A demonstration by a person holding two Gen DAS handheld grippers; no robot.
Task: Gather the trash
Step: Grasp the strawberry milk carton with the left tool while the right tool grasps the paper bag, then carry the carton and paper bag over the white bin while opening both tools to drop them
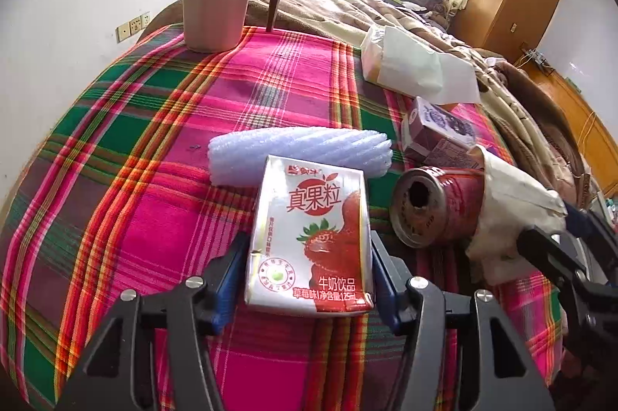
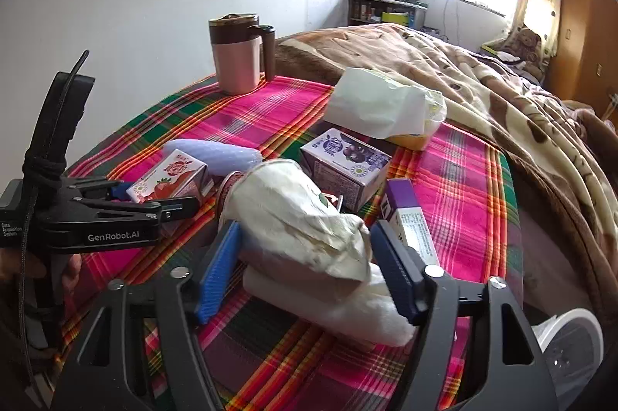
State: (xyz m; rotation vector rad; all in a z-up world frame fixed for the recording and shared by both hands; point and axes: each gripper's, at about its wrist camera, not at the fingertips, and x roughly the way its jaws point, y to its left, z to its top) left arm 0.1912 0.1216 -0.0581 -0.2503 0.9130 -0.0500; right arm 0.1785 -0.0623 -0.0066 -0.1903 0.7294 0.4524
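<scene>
A strawberry milk carton (image 1: pixel 309 233) lies on the plaid cloth (image 1: pixel 154 179), and my left gripper (image 1: pixel 309 252) is shut on it, blue pads against both of its sides. The right wrist view shows that gripper (image 2: pixel 154 202) from the side, holding the carton (image 2: pixel 170 179). My right gripper (image 2: pixel 305 248) is shut on a crumpled white paper wad (image 2: pixel 301 214), which drapes over a red can (image 1: pixel 436 206). The left wrist view catches the right gripper (image 1: pixel 548 241) at the paper's (image 1: pixel 510 202) near end.
A white foam sleeve (image 1: pixel 301 152), a purple drink carton (image 2: pixel 347 167) and a slim purple box (image 2: pixel 409 218) lie close by. A paper bag (image 2: pixel 378 106) and a pink-and-brown mug (image 2: pixel 239 55) stand farther back. A blanket-covered bed (image 2: pixel 483 94) borders the cloth.
</scene>
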